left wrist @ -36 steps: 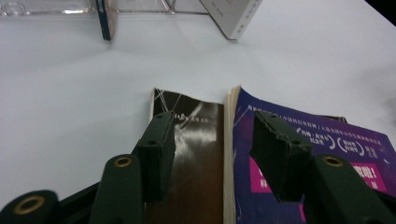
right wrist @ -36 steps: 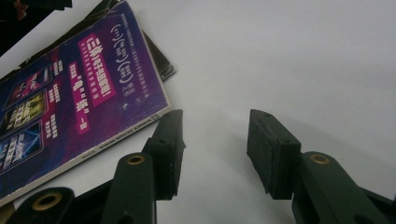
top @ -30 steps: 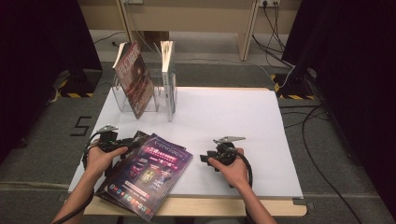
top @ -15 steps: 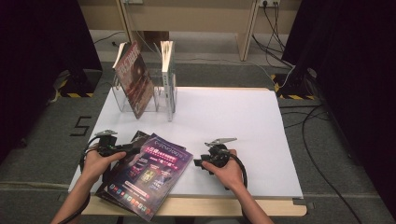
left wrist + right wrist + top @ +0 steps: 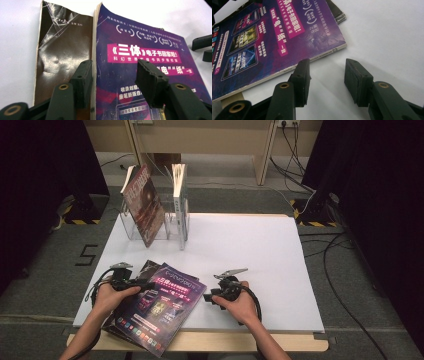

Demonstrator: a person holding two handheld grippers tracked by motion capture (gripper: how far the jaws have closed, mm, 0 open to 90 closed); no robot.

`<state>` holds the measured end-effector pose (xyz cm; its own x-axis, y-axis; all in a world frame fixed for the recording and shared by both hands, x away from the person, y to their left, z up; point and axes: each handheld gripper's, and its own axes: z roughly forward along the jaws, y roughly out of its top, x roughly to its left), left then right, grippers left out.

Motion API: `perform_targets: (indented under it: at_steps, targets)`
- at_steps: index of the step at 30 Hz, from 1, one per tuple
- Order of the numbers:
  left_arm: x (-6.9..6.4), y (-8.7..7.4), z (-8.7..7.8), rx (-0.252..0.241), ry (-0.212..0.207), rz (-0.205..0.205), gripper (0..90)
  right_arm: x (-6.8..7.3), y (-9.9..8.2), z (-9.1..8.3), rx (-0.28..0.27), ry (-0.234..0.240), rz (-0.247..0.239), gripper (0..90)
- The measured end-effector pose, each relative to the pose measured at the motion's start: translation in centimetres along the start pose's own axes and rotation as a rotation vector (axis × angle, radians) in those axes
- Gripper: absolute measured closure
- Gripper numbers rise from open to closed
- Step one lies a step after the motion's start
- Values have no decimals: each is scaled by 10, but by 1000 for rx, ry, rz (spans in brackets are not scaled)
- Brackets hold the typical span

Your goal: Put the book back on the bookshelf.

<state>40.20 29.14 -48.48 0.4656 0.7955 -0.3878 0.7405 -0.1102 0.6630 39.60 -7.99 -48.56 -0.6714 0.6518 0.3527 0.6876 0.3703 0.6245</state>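
A clear acrylic book rack (image 5: 131,222) stands at the far left of the white tabletop (image 5: 260,250). A dark red-covered book (image 5: 146,205) leans tilted in it, and a pale-edged book (image 5: 180,195) stands upright just beside.
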Motion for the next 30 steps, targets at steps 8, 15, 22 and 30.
perform_targets:
  at_steps: [8, 15, 22, 30]
  targets:
    - [-1, 0, 0, 8, 12, 11, 493, 5, 8, 9, 15, 12, 3, 555]
    - [-3, 1, -1, 21, 23, 23, 501, 7, 12, 13, 17, 9, 13, 547]
    - [-3, 0, -1, 22, 27, 14, 508, 7, 13, 16, 10, 8, 28, 550]
    - [-4, -1, -3, 30, 36, -10, 511, 9, 15, 18, -4, -14, 36, 569]
